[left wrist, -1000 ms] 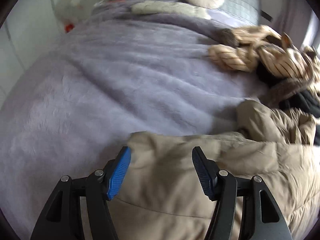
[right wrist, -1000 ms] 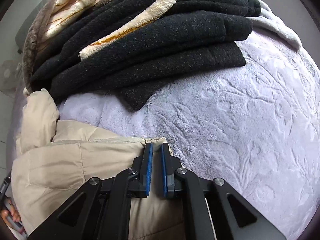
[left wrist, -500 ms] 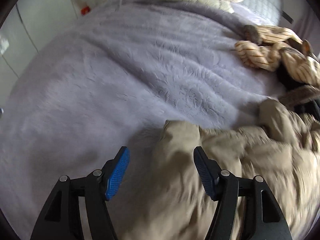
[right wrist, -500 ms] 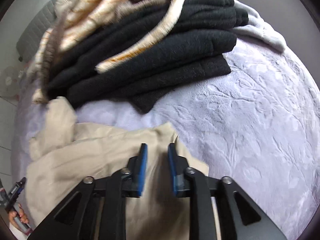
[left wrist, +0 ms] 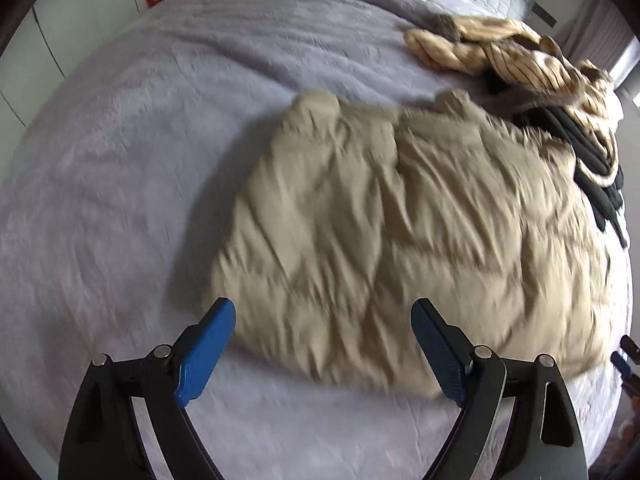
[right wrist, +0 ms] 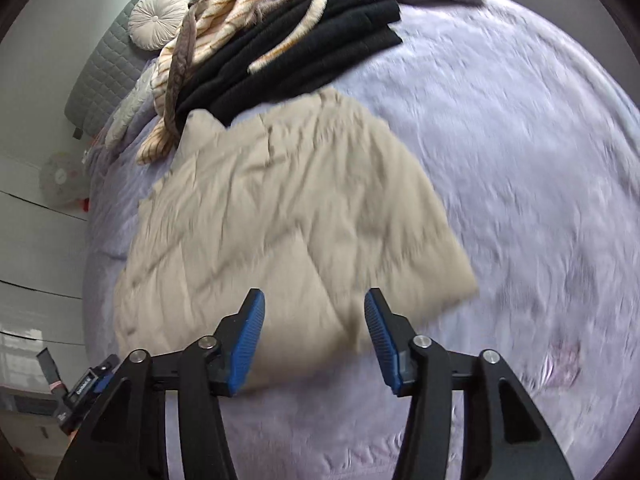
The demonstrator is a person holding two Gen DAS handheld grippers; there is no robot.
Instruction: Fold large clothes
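A beige padded jacket (left wrist: 400, 216) lies folded into a rough rectangle on the lilac plush bedspread (left wrist: 140, 160). It also shows in the right wrist view (right wrist: 280, 216). My left gripper (left wrist: 323, 344) is open and empty, raised above the jacket's near edge. My right gripper (right wrist: 314, 336) is open and empty, raised above the jacket's near right part. Neither touches the cloth. The views are motion-blurred.
A stack of black and cream-striped folded clothes (right wrist: 288, 28) lies just beyond the jacket, also in the left wrist view (left wrist: 540, 80). A round cushion (right wrist: 154, 18) and grey headboard (right wrist: 104, 68) stand at the far end. A fan (right wrist: 60, 180) stands beside the bed.
My right gripper let go of the jacket's corner and opened wide. Both grippers pulled back and up, so the whole folded jacket now shows lying on the bed.
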